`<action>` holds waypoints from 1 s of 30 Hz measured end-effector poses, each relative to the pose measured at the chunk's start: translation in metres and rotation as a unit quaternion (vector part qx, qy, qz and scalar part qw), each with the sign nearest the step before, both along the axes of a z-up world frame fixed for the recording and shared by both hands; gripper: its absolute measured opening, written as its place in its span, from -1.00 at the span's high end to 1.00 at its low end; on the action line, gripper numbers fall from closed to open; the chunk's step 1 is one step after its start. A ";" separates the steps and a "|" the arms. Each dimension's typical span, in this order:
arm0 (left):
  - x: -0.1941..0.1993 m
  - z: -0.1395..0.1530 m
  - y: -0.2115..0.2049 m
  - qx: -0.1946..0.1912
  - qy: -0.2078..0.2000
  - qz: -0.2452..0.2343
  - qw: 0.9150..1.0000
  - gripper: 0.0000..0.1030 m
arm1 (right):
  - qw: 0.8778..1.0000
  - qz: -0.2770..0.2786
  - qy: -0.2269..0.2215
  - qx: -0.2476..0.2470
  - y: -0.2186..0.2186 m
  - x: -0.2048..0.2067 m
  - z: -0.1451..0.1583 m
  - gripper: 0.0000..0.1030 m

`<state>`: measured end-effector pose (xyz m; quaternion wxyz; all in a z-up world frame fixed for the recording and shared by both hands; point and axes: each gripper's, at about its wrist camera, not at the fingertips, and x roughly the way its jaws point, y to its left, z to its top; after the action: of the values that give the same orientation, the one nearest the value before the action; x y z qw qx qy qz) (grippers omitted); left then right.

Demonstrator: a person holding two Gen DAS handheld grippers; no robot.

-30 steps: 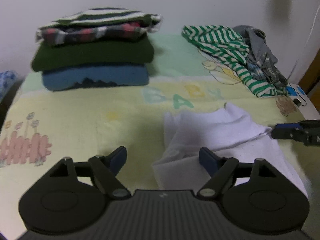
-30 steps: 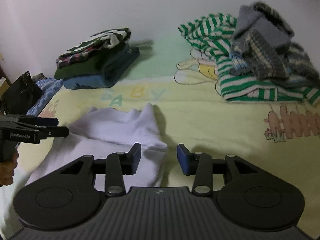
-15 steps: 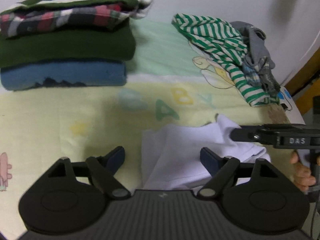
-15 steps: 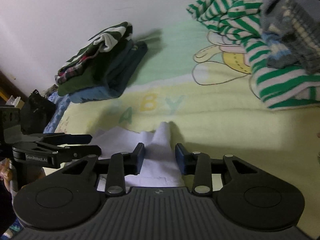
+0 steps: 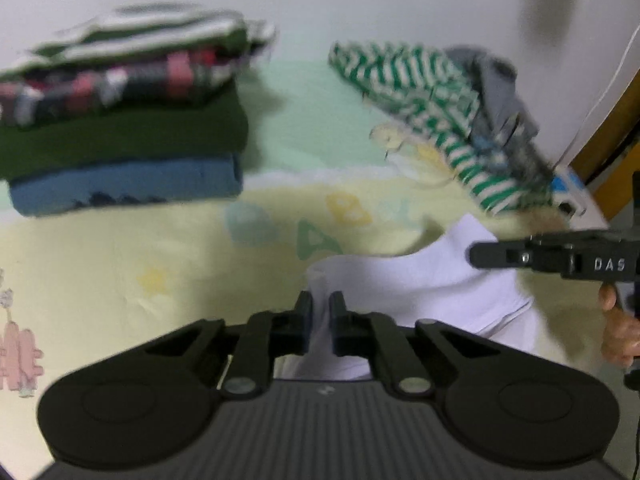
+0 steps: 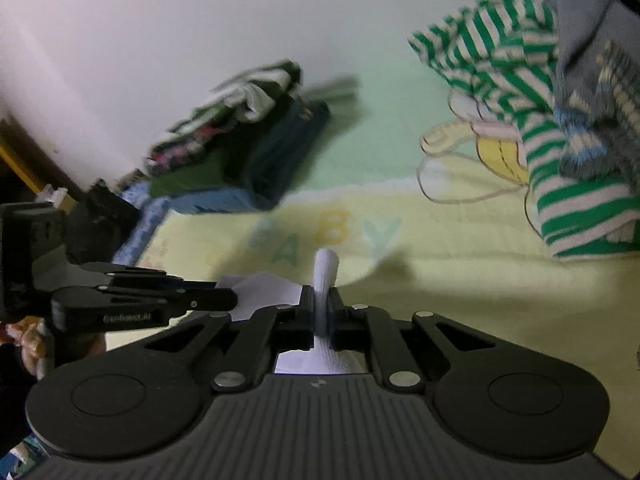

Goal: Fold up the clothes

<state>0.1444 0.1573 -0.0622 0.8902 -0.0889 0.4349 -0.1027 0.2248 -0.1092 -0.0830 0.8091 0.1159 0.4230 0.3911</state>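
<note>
On yellow blanket point(image 5: 160, 248), left tongs point(image 5: 320, 310) and right tongs point(image 6: 322, 300) both pinching white garment point(image 5: 420, 276).

Left gripper point(image 5: 320, 314): matte black, two straight fingers on linked arms with silver pivot screws, round discs either side, ribbed grey housing behind. Right gripper point(image 6: 321, 308): same build and colour. Side-on from the left camera, the right gripper's finger bar carries a small silver screw and white letters "DAS". A hand point(image 5: 618, 330) wraps its handle; no sleeve visible.

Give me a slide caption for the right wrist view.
Right tool shut on white garment over baby-print blanket.
</note>
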 end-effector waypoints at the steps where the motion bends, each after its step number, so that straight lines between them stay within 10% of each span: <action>1: -0.006 0.007 0.001 -0.001 -0.010 0.001 1.000 0.94 | 1.000 0.002 -0.003 0.009 -0.004 -0.004 0.005 0.87; 9: -0.076 0.055 0.002 0.012 -0.078 -0.001 0.997 1.00 | 0.997 0.035 -0.033 0.060 -0.029 -0.054 0.039 0.87; 16: -0.104 0.036 -0.015 0.050 -0.055 -0.041 0.996 0.94 | 0.998 0.020 -0.060 0.011 -0.029 -0.080 0.034 0.88; 22: -0.089 0.029 -0.022 0.120 -0.091 -0.064 0.987 -0.56 | 0.998 -0.007 -0.070 -0.007 -0.018 -0.070 0.024 0.83; 25: -0.074 0.017 -0.020 0.145 -0.071 -0.083 0.983 -0.59 | 0.997 0.000 -0.071 -0.018 -0.016 -0.066 0.022 0.69; 30: -0.055 -0.005 0.004 0.092 -0.020 -0.077 0.993 -0.59 | 0.996 0.020 -0.079 -0.034 -0.023 -0.063 0.017 -0.15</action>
<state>0.0893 0.1611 -0.0670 0.8927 0.0290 0.4297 -0.1324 0.1615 -0.1326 -0.0655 0.8354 0.0488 0.3732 0.4006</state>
